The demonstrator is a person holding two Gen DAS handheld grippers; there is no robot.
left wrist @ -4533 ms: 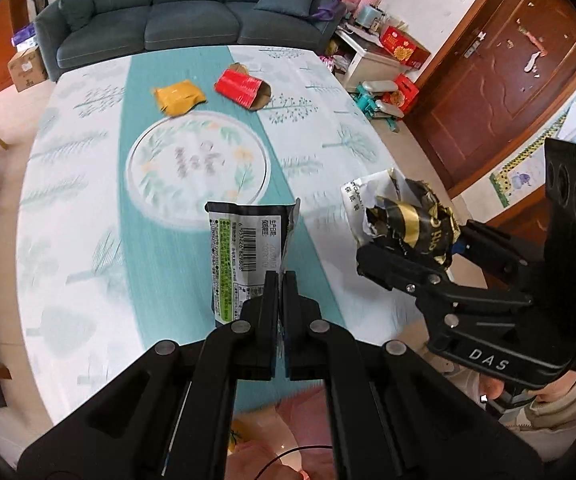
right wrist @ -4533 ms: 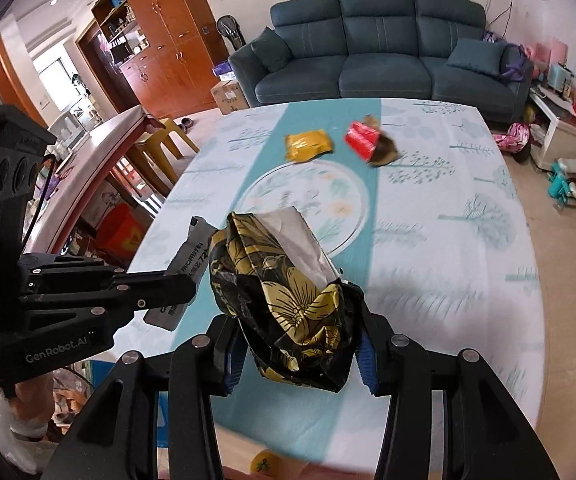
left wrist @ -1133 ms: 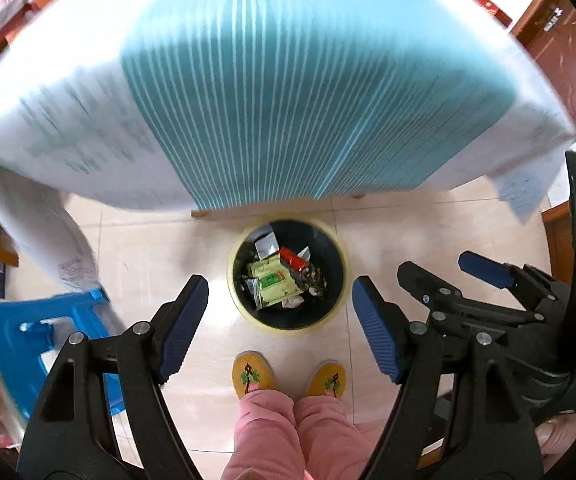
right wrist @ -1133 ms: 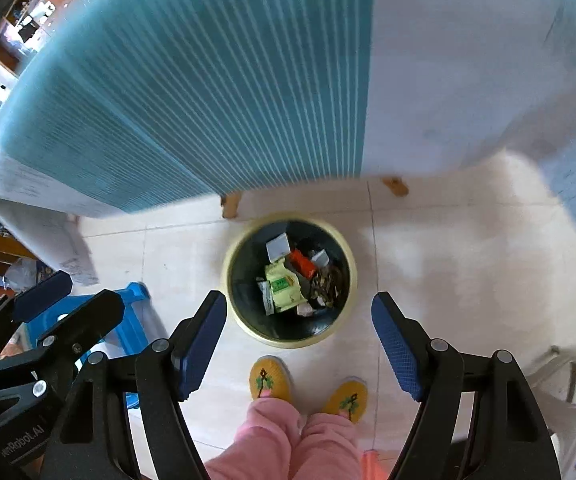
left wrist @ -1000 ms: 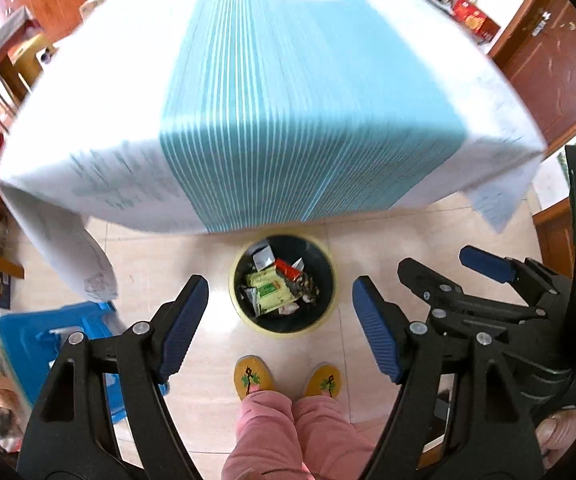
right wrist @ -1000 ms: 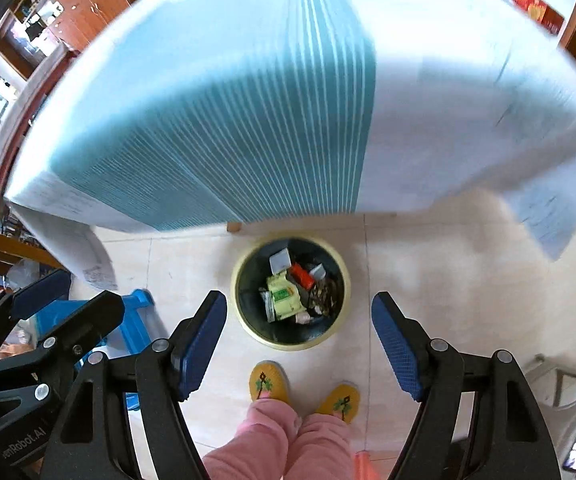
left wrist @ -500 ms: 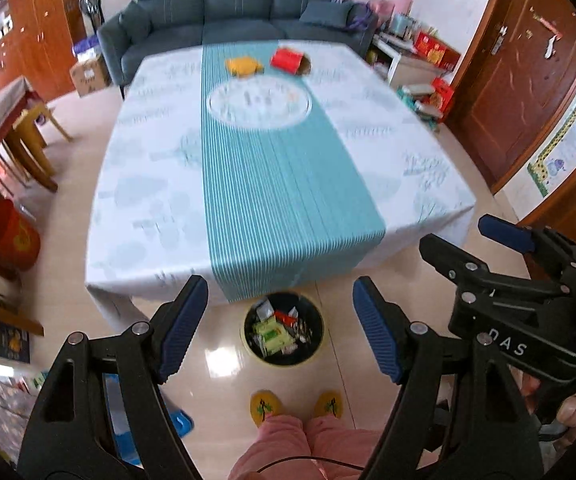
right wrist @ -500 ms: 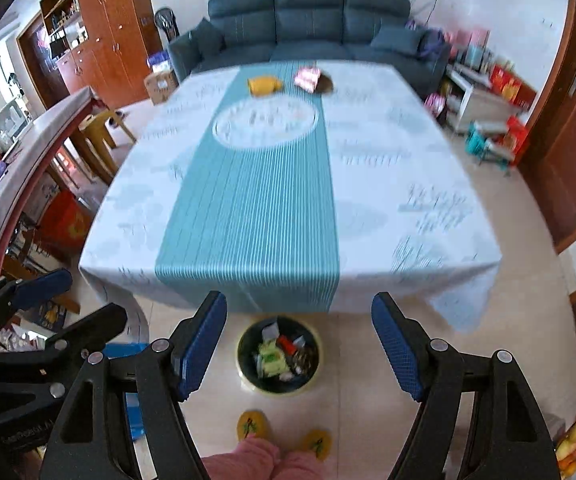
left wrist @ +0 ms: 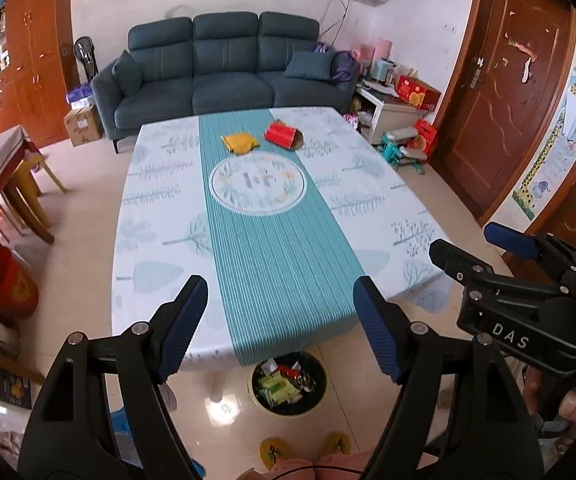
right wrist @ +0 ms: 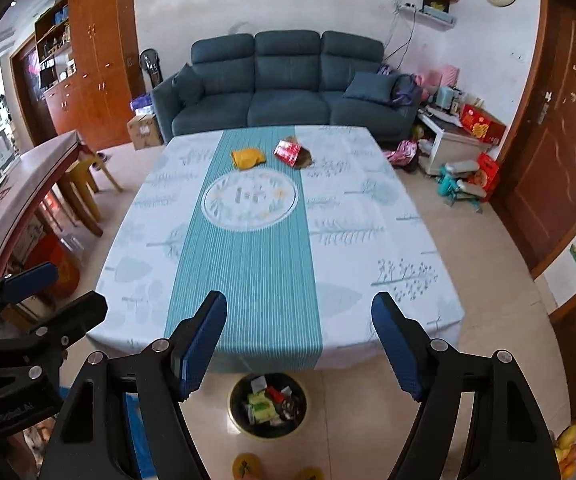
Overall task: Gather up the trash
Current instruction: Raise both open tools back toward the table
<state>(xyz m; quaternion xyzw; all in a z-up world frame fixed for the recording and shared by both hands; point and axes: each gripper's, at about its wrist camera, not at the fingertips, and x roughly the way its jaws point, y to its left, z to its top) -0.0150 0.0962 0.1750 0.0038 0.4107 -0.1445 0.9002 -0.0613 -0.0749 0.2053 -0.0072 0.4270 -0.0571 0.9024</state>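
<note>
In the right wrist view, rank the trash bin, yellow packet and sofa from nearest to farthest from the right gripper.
1. Trash bin: on the floor, just below the right gripper.
2. Yellow packet: far end of the table.
3. Sofa: beyond the table, against the wall.

Your left gripper and right gripper are matt black plastic with ribbed blue pads. Before you, the tabletop wears a smooth printed cloth with a ribbed teal centre stripe. On its far end, a crinkled yellow packet lies beside a glossy red packet. Below the cloth's near edge, the dark bin holds shiny wrappers. The floor around it is glossy tile; the sofa beyond the tabletop is matt fabric.
</note>
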